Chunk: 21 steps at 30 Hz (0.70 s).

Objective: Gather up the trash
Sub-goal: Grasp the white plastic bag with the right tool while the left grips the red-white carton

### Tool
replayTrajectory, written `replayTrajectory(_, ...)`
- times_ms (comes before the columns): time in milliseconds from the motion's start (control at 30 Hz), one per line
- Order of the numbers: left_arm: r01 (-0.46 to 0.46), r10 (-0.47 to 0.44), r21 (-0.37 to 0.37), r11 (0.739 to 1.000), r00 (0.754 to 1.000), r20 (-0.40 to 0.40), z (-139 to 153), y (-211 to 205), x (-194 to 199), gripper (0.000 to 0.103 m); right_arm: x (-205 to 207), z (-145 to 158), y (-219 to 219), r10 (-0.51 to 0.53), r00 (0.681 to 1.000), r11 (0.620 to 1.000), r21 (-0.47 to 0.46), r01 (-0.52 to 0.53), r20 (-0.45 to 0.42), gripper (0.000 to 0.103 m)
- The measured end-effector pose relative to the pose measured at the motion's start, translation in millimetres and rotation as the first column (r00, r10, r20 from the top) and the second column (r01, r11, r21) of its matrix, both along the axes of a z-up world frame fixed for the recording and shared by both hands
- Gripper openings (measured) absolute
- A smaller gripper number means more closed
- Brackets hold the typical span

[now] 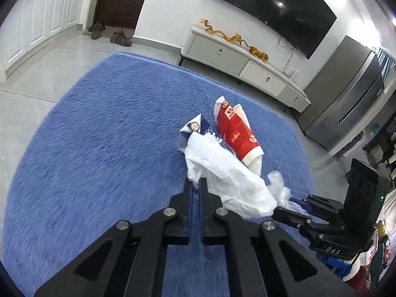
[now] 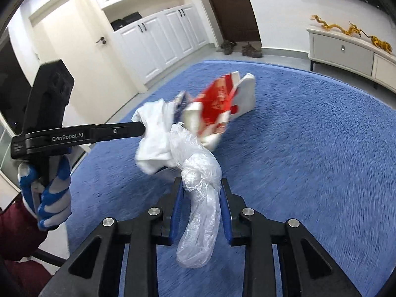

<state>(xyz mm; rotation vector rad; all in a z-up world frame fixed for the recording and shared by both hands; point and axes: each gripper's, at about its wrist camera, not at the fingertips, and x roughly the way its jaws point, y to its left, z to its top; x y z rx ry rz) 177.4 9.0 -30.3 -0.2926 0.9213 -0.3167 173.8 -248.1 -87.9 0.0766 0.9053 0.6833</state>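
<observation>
My left gripper (image 1: 196, 185) is shut on an edge of a crumpled white tissue (image 1: 222, 173), which hangs just over the blue rug (image 1: 99, 136). In the right wrist view the left gripper (image 2: 142, 128) comes in from the left and pinches that white tissue (image 2: 156, 136). My right gripper (image 2: 201, 185) is shut on a twisted clear plastic bag (image 2: 200, 198), which fills the gap between its pads. The left wrist view shows the right gripper (image 1: 284, 206) at the clear bag (image 1: 279, 185). Behind lie a red-and-white carton (image 1: 235, 133) and a blue-and-white carton (image 1: 195, 128).
A white TV stand (image 1: 242, 61) with golden dragon figures runs along the far wall under a TV (image 1: 272, 7). Shoes (image 1: 121, 38) sit by a dark door. White cabinets (image 2: 160, 42) line the wall. A steel fridge (image 1: 346, 94) stands on the right. A gloved hand (image 2: 52, 198) holds the left gripper.
</observation>
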Motion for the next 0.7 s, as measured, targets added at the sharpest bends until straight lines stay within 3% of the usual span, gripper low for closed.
replayTrajectory(200,0.024,-0.024,-0.009,1.0,0.998,0.056,28.0,0.4,-39.1,0.003,-45.5,17.8,-29.6,-0.056,0.998,0.998,0.034,0.055,0.025,0.028)
replayTrajectory(400,0.117,-0.117,0.001,0.993,0.989,0.094,51.7,-42.8,-60.0,0.003,-81.7,27.0,-102.3,-0.214,0.976,0.975,0.064,0.211,0.032,0.028)
replayTrajectory(567,0.255,-0.254,0.004,0.967,0.96,0.116,63.2,-114.4,-65.7,0.003,-114.5,11.8,-188.2,-0.415,0.91,0.906,0.081,0.415,-0.008,0.028)
replayTrajectory(700,0.391,-0.389,-0.002,0.92,0.914,0.114,65.6,-195.1,-65.4,0.003,-135.3,-10.4,-256.2,-0.566,0.822,0.821,0.054,0.569,-0.056,0.028)
